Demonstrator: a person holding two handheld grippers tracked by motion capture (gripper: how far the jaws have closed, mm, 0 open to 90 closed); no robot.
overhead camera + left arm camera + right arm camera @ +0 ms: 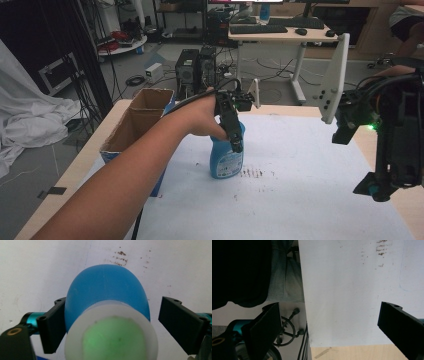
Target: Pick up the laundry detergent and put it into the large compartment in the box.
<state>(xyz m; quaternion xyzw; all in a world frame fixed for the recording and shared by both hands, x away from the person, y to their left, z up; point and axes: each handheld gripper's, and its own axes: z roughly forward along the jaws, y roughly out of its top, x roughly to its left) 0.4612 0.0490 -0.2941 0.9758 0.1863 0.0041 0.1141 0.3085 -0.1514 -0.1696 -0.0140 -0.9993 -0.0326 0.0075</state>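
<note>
The blue spray bottle (226, 157) stands upright on the white sheet (300, 175) that covers the bench (107, 130), just beside the open cardboard box (137, 125) and next to a patch of brown stains (252, 173). The left hand-held gripper (235, 142) comes down on it from above, pointing steeply downward, so the bottle's long axis runs nearly in line with the gripper's own reach. In the left gripper view the bottle (107, 295) sits squarely between the two black jaws, its white neck (111, 330) closest to the camera and lit green. The jaw on one side lies against the blue shoulder; the other stands clear with white sheet showing in the gap — so the gripper straddles the bottle but does not yet clamp it. My reading is that the jaws need only narrow a little more, with a slight sideways centring, for a grip high on the shoulder.

The right hand-held gripper (387, 150) hangs well apart at the bench's right edge — its jaws spread wide and holding nothing, with the sheet's edge (342, 302) and bare bench wood (352, 352) below them. The left hand is by far the nearer to the bottle.
</note>
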